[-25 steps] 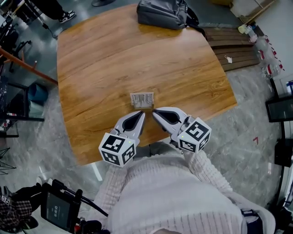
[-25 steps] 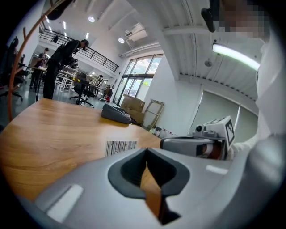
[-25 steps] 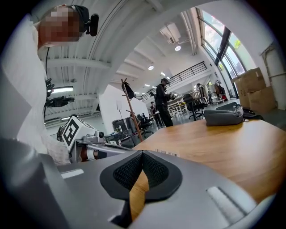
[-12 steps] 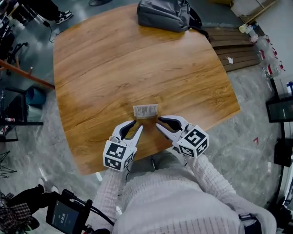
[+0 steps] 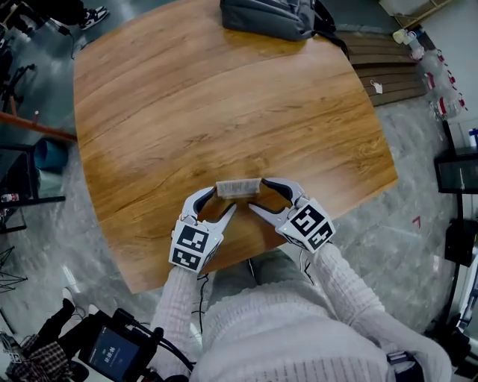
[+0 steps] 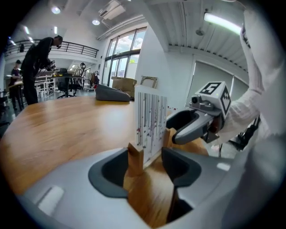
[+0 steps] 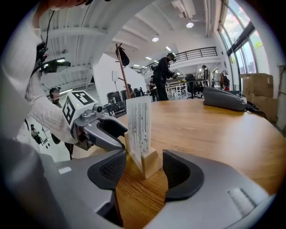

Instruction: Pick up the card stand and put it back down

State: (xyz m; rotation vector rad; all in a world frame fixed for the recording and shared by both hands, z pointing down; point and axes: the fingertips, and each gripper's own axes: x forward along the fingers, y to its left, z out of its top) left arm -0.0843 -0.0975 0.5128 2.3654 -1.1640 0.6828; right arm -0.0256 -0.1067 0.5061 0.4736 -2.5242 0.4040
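My left fingers [image 6: 107, 175] and right fingers [image 7: 181, 174] have just been opening; each pair stands apart around one end of the stand [image 5: 237, 187], which rests unclamped on the counter [image 5: 187, 97]. Grip, lift and set-down all remain, I reckon

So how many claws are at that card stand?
2. The left gripper straddles the card stand at its left end, the right gripper at its right; both have just been opening their jaws.

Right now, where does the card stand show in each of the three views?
Head view: card stand low centre, near the table's front edge.
Left gripper view: centre, upright.
Right gripper view: just left of centre, upright.
Shared landmark: the grey bag at the table's far edge, also seen here and here.
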